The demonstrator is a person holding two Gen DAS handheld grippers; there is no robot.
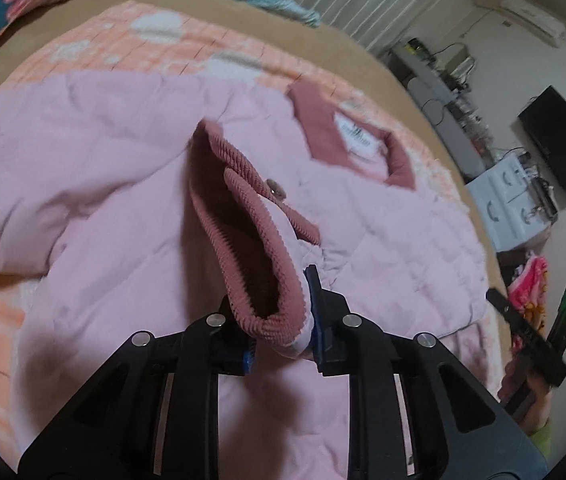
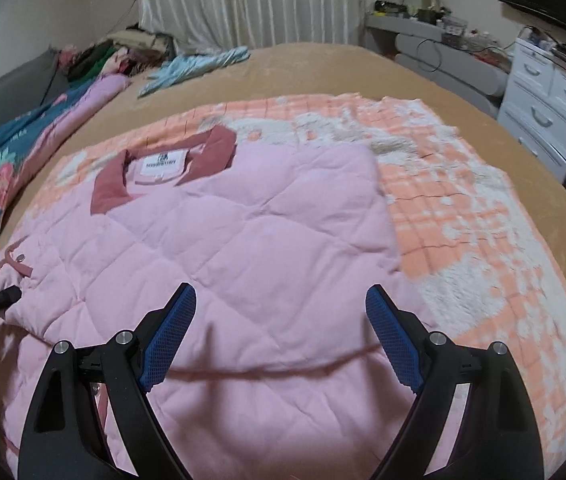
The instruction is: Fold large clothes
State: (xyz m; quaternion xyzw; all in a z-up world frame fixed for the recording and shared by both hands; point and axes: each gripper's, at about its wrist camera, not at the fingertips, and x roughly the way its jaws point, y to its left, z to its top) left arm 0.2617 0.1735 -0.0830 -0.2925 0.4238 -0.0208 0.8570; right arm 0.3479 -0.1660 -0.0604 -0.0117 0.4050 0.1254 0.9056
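I am looking through both wrist cameras at a pink quilted jacket (image 2: 243,248) that is lying flat on an orange and white blanket (image 2: 463,216), which is covering a tan bed (image 2: 323,64). The dark pink collar (image 2: 219,148) with its white label (image 2: 161,162) is pointing toward the far side of the bed.

My left gripper (image 1: 283,332) is clenching the ribbed cuff (image 1: 243,240) of one sleeve. The cuff is standing up from the jacket with its opening toward the camera, and its lower edge is pressed between the blue pads. A small button (image 1: 274,191) is showing on the cuff. In the right wrist view I am seeing only the tip of this gripper at the left edge, touching the sleeve end.

My right gripper (image 2: 281,332) is released, its jaws are standing wide apart and nothing is between the pads (image 2: 171,336). It is hovering over the lower part of the jacket, near a fold line that is running across the fabric; I cannot tell if the pads are touching the cloth.

A white dresser (image 2: 543,100) is standing beside the bed at the right, and a light blue cloth (image 2: 199,66) is lying on the far part of the bed.
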